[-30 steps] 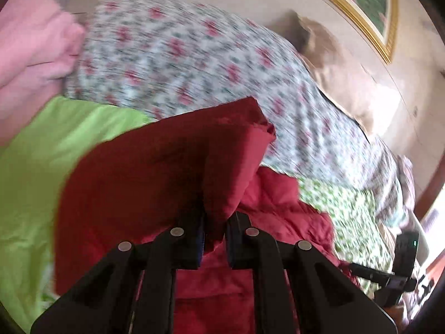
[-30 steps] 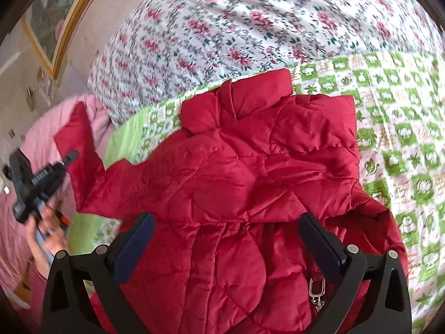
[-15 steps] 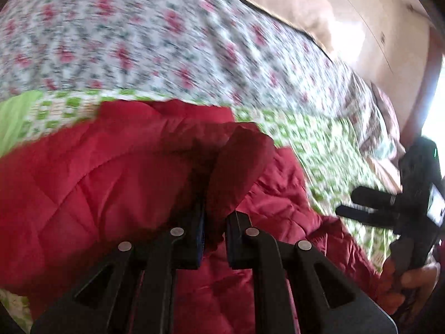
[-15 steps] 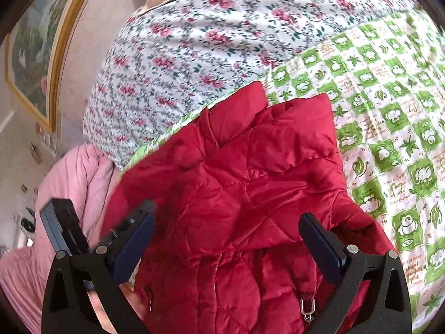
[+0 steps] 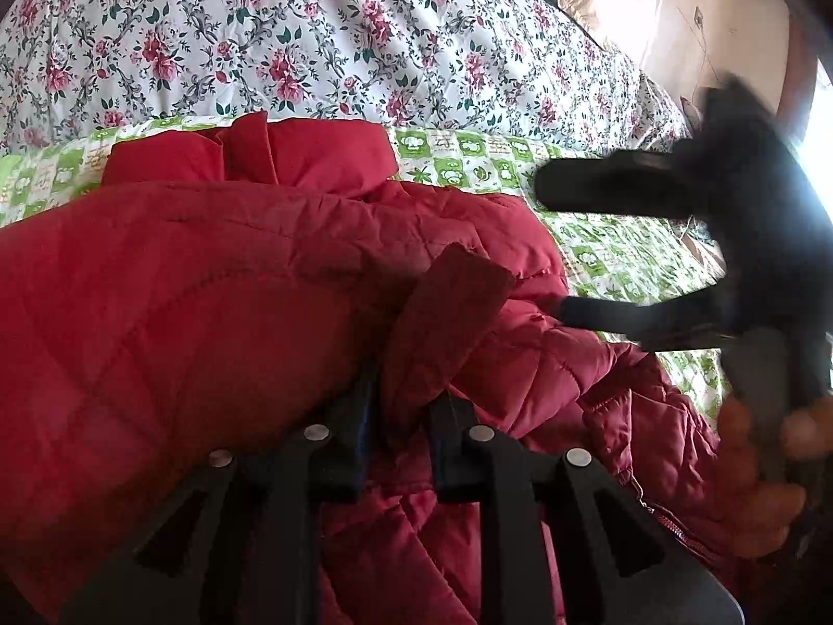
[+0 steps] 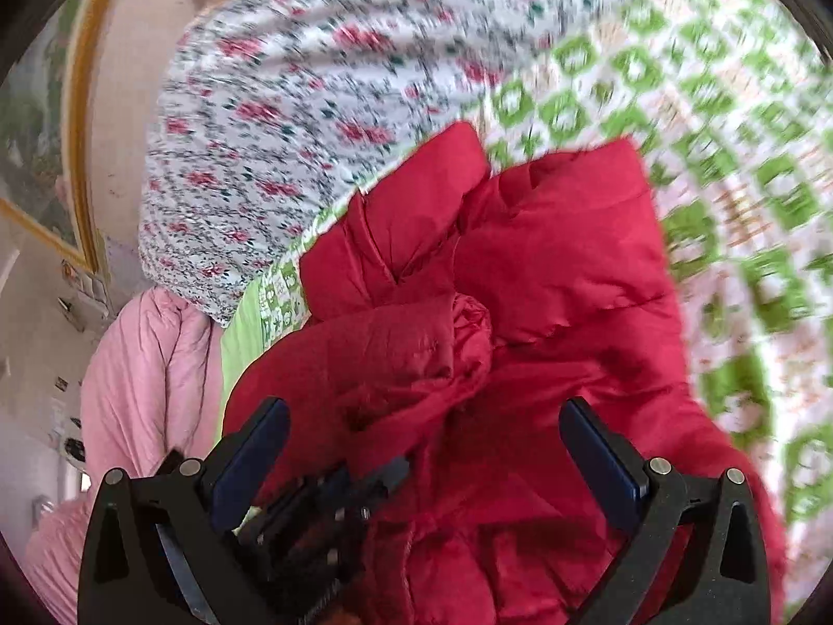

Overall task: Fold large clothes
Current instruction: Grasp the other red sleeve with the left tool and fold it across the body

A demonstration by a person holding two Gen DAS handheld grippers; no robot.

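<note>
The red quilted jacket (image 5: 218, 281) lay on the green-checked bed cover (image 5: 614, 245), filling the lower left and centre of the left wrist view, its collar toward the floral quilt (image 5: 312, 36) in the upper frame. A second before, the left claw (image 5: 398, 416) had held the sleeve cuff (image 5: 453, 312) up, clear of the bed; by this moment it had swung the sleeve across onto the jacket's body. The claw's jaws had begun to part, with the cuff between them and the pads seemingly still touching the fabric. The right claw (image 6: 424, 448) stood spread wide and empty over the lower middle of the jacket, blurred in the other view at right. The sleeve fold looked nearly set; the release appeared under way, with the other sleeve and the body folds probably left to do.
</note>
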